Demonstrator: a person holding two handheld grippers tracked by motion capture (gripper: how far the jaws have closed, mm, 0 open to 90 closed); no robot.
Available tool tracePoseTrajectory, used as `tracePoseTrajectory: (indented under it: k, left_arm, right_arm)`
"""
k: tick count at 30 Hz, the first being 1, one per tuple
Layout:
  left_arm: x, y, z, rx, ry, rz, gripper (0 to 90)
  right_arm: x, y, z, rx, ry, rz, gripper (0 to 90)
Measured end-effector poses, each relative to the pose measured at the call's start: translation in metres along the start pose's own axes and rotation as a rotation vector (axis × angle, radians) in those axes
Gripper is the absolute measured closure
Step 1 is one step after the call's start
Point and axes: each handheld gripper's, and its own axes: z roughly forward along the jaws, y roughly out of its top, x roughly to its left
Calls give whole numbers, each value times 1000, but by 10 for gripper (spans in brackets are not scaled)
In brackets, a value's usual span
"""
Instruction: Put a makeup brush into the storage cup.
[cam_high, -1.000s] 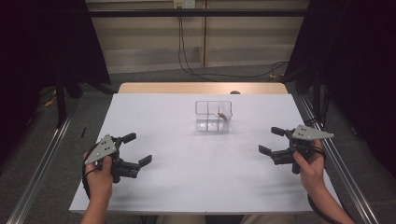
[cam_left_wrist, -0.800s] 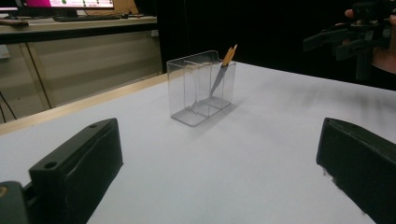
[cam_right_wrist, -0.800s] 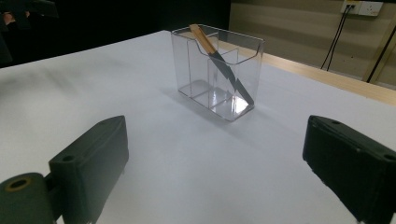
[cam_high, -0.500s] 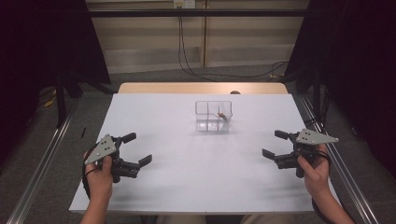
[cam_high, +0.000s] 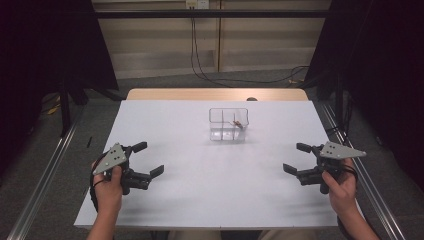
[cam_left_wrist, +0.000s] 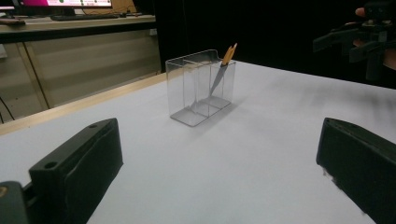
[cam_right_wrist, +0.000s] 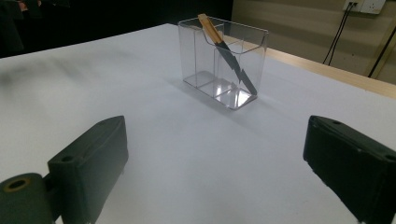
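Toward the far middle of the white desk (cam_high: 200, 190) stood a clear plastic divided holder (cam_high: 228, 124), a wooden-handled blade (cam_right_wrist: 227, 50) leaning inside one compartment. Left claw (cam_high: 145, 161) and right claw (cam_high: 298, 159) hovered spread, empty, well apart, apparently at rest.

The white desk (cam_high: 200, 200) looks matt and smooth, wood showing along its far edge. The clear, glossy plastic divided box (cam_right_wrist: 223, 63) holds a wooden-handled, dull grey-bladed knife (cam_right_wrist: 229, 53). Both tools' jaws look matt black plastic.
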Motion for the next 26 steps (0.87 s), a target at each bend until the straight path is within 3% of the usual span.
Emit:
tracePoseTrajectory:
  k: [15, 26]
  left_arm:
    - [0, 1, 6, 4, -9, 3, 3]
    - [1, 1, 12, 7, -21, 2, 3]
  right_arm:
    - [-1, -3, -13, 9, -22, -15, 58]
    - [-3, -6, -19, 0, -28, 0, 58]
